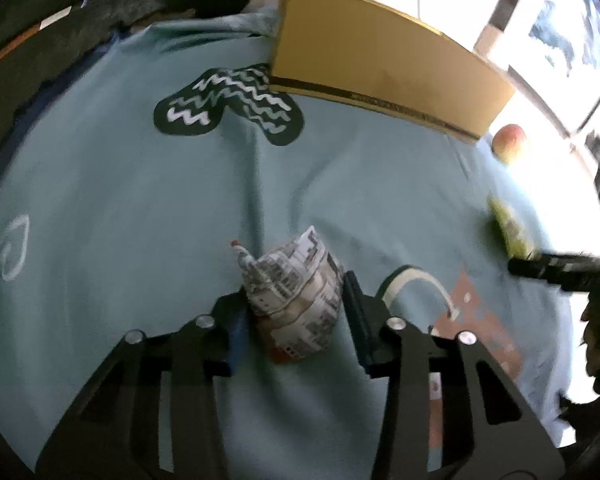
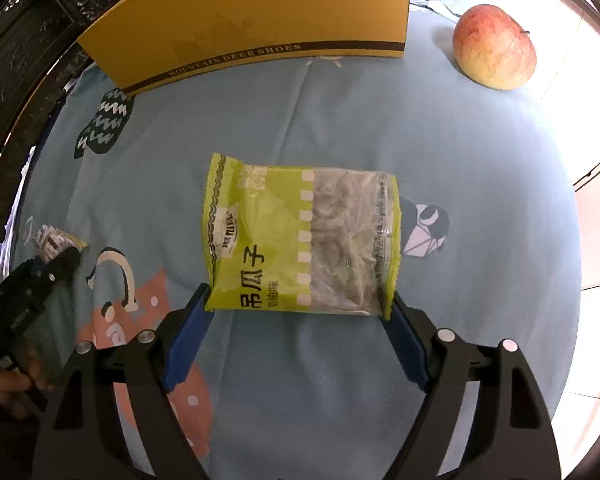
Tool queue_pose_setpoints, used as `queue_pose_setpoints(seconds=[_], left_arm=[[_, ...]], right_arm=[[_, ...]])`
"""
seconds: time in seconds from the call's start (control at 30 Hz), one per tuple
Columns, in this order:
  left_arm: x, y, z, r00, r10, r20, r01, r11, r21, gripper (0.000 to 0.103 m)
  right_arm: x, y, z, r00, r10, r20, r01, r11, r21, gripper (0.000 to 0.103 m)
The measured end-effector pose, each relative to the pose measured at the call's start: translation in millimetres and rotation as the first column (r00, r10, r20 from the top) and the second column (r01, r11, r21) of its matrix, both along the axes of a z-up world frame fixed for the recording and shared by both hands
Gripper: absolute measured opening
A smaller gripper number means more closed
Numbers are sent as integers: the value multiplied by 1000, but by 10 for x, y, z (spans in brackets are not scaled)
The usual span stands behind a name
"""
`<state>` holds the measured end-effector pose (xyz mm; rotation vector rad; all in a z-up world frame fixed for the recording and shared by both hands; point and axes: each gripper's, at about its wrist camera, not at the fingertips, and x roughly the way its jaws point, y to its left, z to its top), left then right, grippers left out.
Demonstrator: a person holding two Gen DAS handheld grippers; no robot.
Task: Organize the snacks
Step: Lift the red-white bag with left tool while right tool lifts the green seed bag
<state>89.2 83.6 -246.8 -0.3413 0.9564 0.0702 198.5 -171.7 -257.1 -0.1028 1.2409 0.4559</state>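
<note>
A small snack packet (image 1: 296, 304) in newsprint-patterned wrap sits on the light blue cloth (image 1: 120, 200). My left gripper (image 1: 294, 292) is shut on it, one finger against each side. The right wrist view shows the same packet (image 2: 50, 240) and the left gripper (image 2: 48, 268) at the far left. A green-and-clear bag of seeds (image 2: 300, 236) lies lengthwise ahead of my right gripper (image 2: 298, 298). Its blue pads (image 2: 188, 340) press on the bag's two near corners, with the jaws wide. At the right edge of the left wrist view, the green bag (image 1: 508, 228) is a blur.
A yellow shoe box (image 2: 260, 12) stands across the far side of the cloth, also seen as the yellow box (image 1: 380, 64). An apple (image 2: 494, 46) rests at the far right, beside the box's right end. Dark carved furniture (image 2: 28, 60) borders the left. A hand (image 2: 8, 388) holds the left gripper.
</note>
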Motion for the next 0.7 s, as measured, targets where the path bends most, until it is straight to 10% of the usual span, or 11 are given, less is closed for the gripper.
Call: queue_pose_setpoints(seconds=[0.7], left_arm=[[-121, -299, 26, 981, -195, -15, 195, 975, 102, 34]], right_arm=[[-59, -39, 67, 999, 32, -2, -32, 999, -12, 83]])
